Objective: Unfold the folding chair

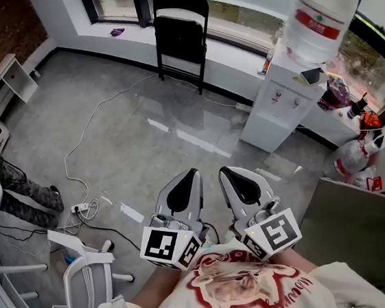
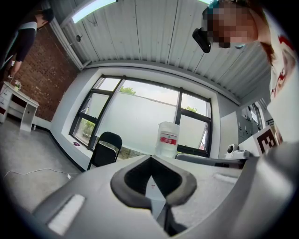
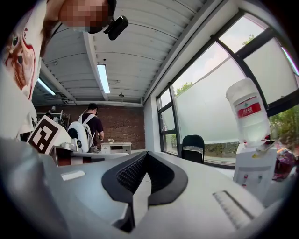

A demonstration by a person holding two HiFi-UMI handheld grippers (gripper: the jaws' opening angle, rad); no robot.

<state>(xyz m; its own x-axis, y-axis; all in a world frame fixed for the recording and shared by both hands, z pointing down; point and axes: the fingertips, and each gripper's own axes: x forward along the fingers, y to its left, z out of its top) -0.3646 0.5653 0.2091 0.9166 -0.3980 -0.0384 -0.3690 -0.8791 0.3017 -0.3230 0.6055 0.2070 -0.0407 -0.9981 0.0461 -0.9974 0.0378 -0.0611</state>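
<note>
Left gripper (image 1: 187, 176) and right gripper (image 1: 230, 172): I hold them side by side, close together, both pointing toward the window wall.

Left gripper: jaws closed, pads meeting at the tips, nothing between them.

Right gripper: jaws closed, nothing between them.

Folding chair (image 1: 180, 34): black, still folded flat, standing upright against the window wall, well ahead of both grippers and clear of them.

Water dispenser (image 1: 279, 98): ahead and to the right of my right gripper, nearer than the chair.

White cable (image 1: 90, 130): on the floor, ahead and left of my left gripper.

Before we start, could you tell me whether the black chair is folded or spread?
Folded: the chair stands upright and flat, its seat raised against its back.
</note>
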